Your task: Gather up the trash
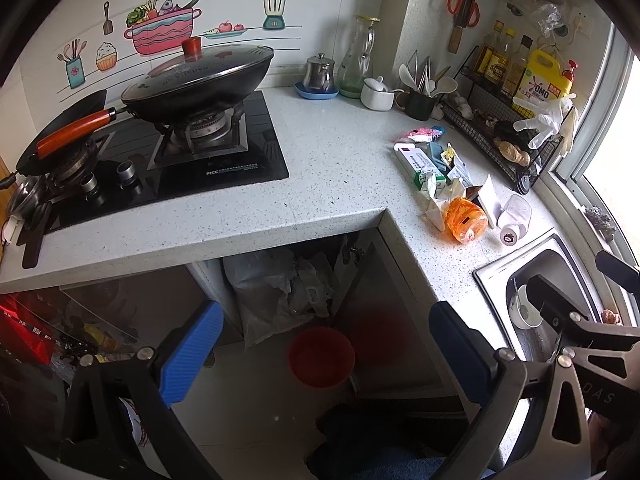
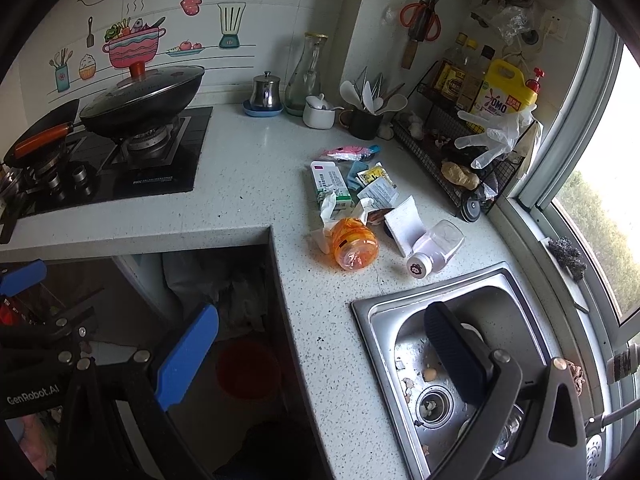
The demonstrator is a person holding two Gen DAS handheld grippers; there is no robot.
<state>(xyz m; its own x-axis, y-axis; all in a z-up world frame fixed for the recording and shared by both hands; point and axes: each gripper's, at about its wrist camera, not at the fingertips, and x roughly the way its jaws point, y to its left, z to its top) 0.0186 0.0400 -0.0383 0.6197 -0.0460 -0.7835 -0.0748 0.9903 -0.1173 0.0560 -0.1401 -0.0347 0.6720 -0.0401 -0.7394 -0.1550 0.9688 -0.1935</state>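
A heap of trash lies on the speckled white counter, between the wire rack and the sink. In it are an orange bottle on its side, a clear bottle just beside it, a green-and-white carton, crumpled tissue and small wrappers. The counter is L-shaped; a black hob with a lidded wok sits on its far arm, well apart from the heap. Jars and a cup of utensils stand at the tiled wall. Under the counter corner is a bagged bin with a red bucket near it on the floor. A window runs along the right.

The left gripper hangs over the floor, its jaws wide apart and empty. The right gripper is likewise spread wide and empty, one finger over the sink.
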